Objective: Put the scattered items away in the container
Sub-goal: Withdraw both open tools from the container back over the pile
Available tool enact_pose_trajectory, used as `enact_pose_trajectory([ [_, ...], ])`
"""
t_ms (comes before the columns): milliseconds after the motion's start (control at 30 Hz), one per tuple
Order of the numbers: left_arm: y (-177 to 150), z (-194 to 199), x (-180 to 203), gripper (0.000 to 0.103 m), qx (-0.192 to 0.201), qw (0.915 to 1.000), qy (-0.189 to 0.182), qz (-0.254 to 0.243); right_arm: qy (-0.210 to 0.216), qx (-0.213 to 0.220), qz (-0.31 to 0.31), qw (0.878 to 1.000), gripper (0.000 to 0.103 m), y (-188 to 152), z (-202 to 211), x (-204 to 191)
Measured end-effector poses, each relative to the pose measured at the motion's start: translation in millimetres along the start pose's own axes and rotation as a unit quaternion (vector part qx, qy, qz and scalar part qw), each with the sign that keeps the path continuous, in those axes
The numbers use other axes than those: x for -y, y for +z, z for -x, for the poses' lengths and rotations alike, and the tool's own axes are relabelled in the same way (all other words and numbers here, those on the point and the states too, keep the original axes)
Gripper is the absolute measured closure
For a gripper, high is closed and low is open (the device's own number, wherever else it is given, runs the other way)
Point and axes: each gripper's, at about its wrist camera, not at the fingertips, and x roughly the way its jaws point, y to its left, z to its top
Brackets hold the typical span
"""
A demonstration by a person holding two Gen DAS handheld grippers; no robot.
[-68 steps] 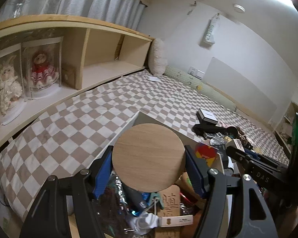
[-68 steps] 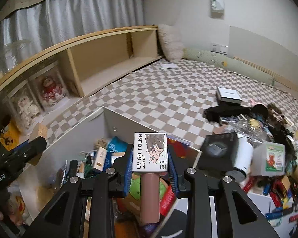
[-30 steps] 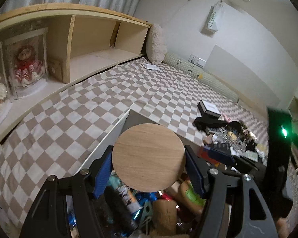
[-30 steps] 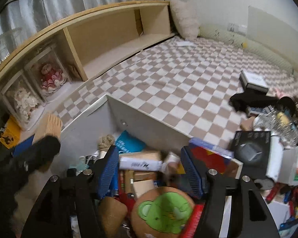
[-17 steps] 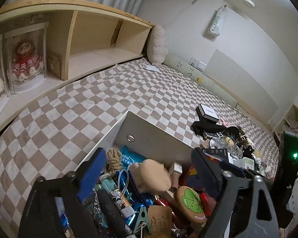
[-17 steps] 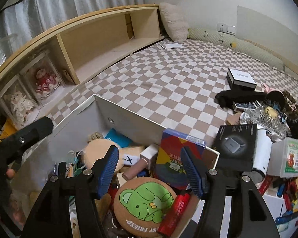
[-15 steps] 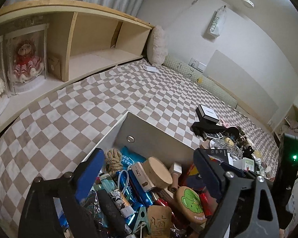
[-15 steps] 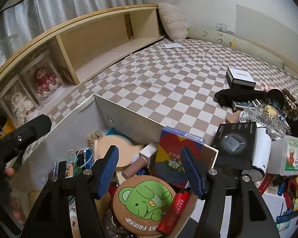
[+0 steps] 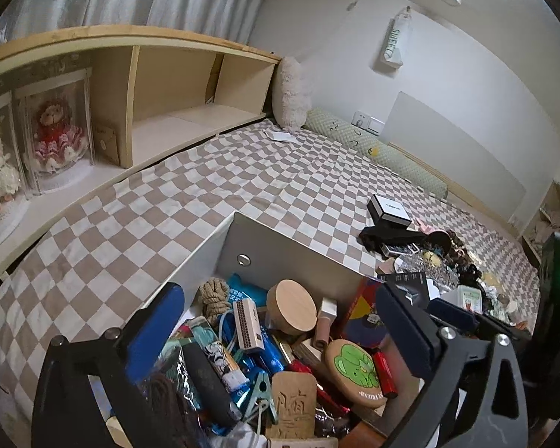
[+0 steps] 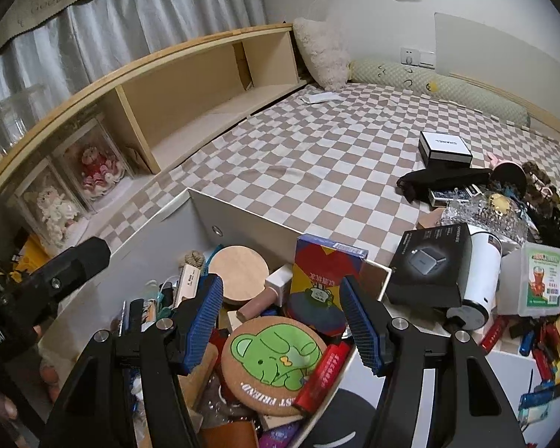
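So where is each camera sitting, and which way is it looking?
Left wrist view: sits on the left gripper, looking down into the white box and across the checkered bed; its opening jaws, nothing between them, and the other gripper's black body show.
Right wrist view: sits on the right gripper, same direction; its open fingers and a hand's fingers show.
Both share the box, the round wooden lid and the green bear coaster.

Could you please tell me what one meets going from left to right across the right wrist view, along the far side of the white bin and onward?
Knotted tan rope → round light wooden lid → red and blue illustrated box → black charger box → white cylindrical bottle → clear plastic tub with green label.
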Motion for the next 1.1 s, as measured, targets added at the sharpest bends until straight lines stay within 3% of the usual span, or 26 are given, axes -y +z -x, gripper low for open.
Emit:
enact_pose_trajectory([
  [67,-2.2,4.4,4.9,0.0,0.004,0.9999,0.001,-0.01,-0.004,0.006,0.0,1.0,0.036,-2.2,5.8,1.3],
  [167,-5.1,10.1,9.5,0.0,0.009,0.9998,0.002,-0.016,-0.016,0.019,-0.003,1.0,0.019,-4.7,14.7,4.7],
  [333,-9.3,19.8,20.0,0.0,0.021,0.9992,0.009,-0.034,-0.033,0.034,-0.007,0.999,0.019,-10.0,29.6,12.6],
  [467,-11.6,24.4,29.8,0.0,0.019,0.9989,-0.003,-0.043,-0.048,0.049,-0.015,0.998,0.006,-14.9,41.3,21.0],
  [633,-13.8,30.0,43.5,0.0,0.024,0.9984,0.002,-0.051,-0.063,0.057,-0.015,0.996,0.006,-19.8,54.9,30.3],
  [733,-15.5,33.6,51.5,0.0,0.028,0.9982,0.004,-0.053,-0.072,0.062,-0.019,0.995,0.0,-23.2,62.4,36.1],
  [1100,-25.2,42.6,79.9,0.0,0.036,0.9967,-0.003,-0.072,-0.102,0.083,-0.034,0.991,0.0,-32.7,93.9,63.4],
])
